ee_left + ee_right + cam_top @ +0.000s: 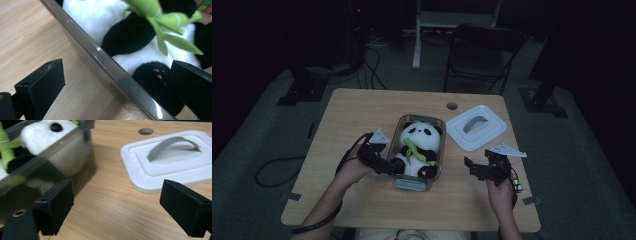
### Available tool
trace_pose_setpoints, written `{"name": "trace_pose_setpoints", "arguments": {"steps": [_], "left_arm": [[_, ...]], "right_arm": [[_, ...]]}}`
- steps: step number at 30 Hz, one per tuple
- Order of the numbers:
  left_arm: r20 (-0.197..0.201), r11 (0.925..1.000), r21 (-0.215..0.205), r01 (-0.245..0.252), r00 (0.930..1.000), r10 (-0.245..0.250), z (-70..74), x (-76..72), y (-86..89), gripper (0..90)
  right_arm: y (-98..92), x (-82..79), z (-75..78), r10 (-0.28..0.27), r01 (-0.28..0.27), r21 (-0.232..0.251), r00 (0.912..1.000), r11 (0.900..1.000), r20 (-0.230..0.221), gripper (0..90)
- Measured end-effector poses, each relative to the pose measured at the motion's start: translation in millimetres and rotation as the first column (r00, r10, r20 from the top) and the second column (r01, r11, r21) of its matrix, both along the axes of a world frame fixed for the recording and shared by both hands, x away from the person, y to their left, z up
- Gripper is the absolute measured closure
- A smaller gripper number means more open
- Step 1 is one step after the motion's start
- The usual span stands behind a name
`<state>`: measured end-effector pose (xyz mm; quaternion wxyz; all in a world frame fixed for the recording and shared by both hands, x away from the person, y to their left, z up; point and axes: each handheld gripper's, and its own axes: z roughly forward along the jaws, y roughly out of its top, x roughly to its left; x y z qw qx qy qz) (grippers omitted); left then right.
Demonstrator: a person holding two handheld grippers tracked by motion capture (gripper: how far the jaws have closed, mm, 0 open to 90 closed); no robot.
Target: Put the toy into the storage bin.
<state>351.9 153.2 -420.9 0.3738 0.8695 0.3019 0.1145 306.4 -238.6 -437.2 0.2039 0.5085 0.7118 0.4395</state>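
Gripper [117, 82] astride box wall [105, 60], panda [140, 47] inside

Black-and-white panda [419, 142] with green leaves [414, 151]; white lid [476, 127], grey handle [476, 123].

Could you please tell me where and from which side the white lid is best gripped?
Grip the white lid by its raised grey handle, coming from above with the right gripper, open and nearest. The arched handle leaves a gap beneath for fingers; the lid itself lies flat on the table.
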Motion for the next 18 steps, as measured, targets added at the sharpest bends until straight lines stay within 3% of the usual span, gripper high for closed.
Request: {"name": "trace_pose_setpoints", "arguments": {"steps": [2,10,12,16,18], "left_arm": [[0.020,1.0000,-0.004,-0.003,0.9998,0.003,3.4,-1.0,1.3,1.6],[0.050,0.9962,-0.075,-0.045,0.9975,0.049,15.6,-0.8,18.9,1.6],[0.057,0.9938,-0.098,-0.052,0.9967,0.058,17.9,-0.9,25.4,1.6],[0.073,0.9882,-0.127,-0.085,0.9928,0.095,19.4,-1.0,35.6,1.6],[0.078,0.9810,-0.163,-0.105,0.9898,0.119,19.4,-0.9,42.0,1.6]], "right_arm": [[-6.7,-2.4,0.8,-0.004,0.004,0.015,1.0000,1.000,-0.002,11.5],[-35.3,-17.3,7.9,-0.036,0.036,0.000,0.9985,0.999,0.041,11.5],[-45.4,-20.5,6.1,-0.050,0.051,-0.007,0.9981,0.999,0.034,11.4],[-64.1,-27.9,-1.3,-0.111,0.112,-0.048,0.9936,0.993,0.021,11.4],[-69.9,-32.7,-4.5,-0.158,0.158,-0.094,0.9874,0.983,0.000,11.4]]}}
